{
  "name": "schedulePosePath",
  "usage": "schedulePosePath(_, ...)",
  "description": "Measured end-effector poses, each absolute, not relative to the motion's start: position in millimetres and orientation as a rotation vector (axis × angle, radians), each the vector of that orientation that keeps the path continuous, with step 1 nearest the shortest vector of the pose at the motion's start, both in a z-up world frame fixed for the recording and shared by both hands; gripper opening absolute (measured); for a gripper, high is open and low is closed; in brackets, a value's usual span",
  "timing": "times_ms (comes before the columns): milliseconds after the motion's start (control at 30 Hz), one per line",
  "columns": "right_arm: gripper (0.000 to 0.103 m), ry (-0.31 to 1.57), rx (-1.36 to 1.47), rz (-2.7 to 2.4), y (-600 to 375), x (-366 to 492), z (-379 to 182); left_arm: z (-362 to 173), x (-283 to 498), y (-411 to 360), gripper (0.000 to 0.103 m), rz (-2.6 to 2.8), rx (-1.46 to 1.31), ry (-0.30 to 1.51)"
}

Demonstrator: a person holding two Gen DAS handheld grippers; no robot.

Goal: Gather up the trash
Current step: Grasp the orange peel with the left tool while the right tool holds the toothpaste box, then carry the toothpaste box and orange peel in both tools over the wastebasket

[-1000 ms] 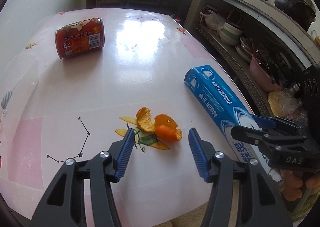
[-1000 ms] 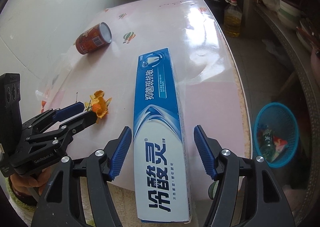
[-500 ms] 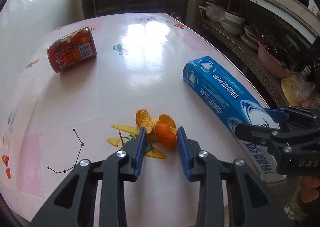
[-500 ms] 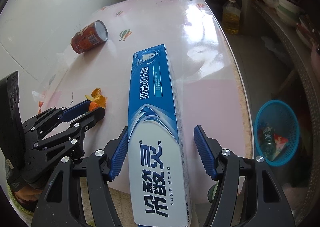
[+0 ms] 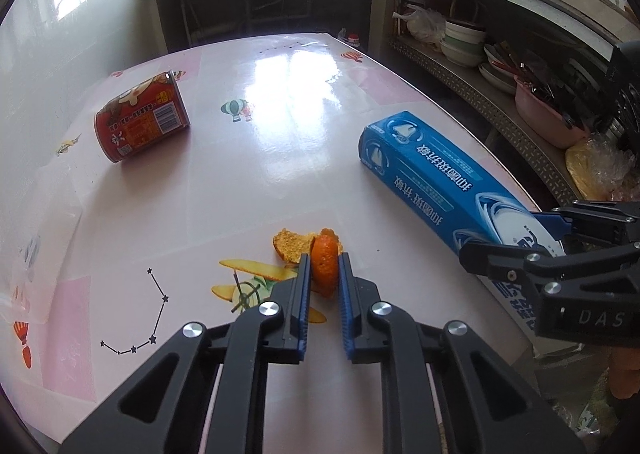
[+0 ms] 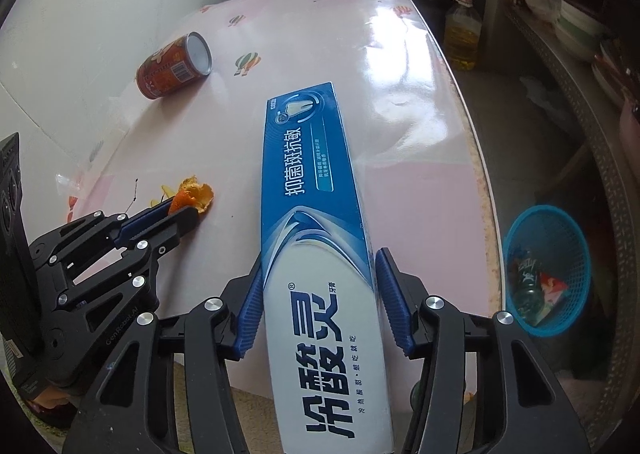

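My left gripper [image 5: 324, 260] is shut on a piece of orange peel [image 5: 323, 259] resting on the pink table [image 5: 256, 158]; it also shows in the right wrist view [image 6: 176, 210]. My right gripper [image 6: 318, 264] straddles the near end of a long blue toothpaste box [image 6: 316, 214], its jaws closed against the box's sides. The box also shows in the left wrist view [image 5: 444, 182]. A red can [image 5: 140, 124] lies on its side at the far left, also in the right wrist view [image 6: 174, 66].
A blue basket [image 6: 548, 266] holding some trash stands on the floor right of the table. An oil bottle [image 6: 462, 32] stands beyond the table's far corner. Shelves with bowls [image 5: 464, 44] run along the right. A wall borders the table's left side.
My left gripper closed from wide open onto the orange peel. My right gripper's jaws narrowed onto the toothpaste box, and the box's near end came closer.
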State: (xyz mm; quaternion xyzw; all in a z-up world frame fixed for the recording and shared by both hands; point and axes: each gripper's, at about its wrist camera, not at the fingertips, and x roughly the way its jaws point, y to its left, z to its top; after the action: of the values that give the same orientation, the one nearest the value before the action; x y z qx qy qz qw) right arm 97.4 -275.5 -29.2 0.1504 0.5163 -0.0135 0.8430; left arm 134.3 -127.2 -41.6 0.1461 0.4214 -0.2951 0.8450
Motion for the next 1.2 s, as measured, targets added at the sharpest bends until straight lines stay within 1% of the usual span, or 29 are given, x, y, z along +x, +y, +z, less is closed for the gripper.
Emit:
schedulePosePath(167, 0.048, 1.091, 0.358, -0.046, -282.3, 96.7, -27.2, -37.2, 131.4, -125.6, 0.012, -0.618, 0.315, 0.865)
schedulePosePath(533, 0.047, 1.071, 0.433, -0.023, -289.5, 94.0, -24.6, -23.3, 124.9, -120.0, 0.012, -0.622, 0.305, 0.826)
schedulePosePath(833, 0.047, 1.013, 0.461, -0.040, -299.6, 85.6, -9.8, -1.0, 120.9, -109.3, 0.012, -0.662, 0.226, 0.793)
schedulePosePath(1033, 0.047, 0.938, 0.505, -0.102, -330.0, 62.1, 5.5, 20.8, 115.4, -115.7, 0.012, -0.718, 0.182, 0.776)
schedulePosePath(1200, 0.047, 0.889, 0.543, -0.237, -379.8, 26.3, 11.1, 41.0, 108.2, -148.4, 0.012, -0.810, 0.173, 0.766)
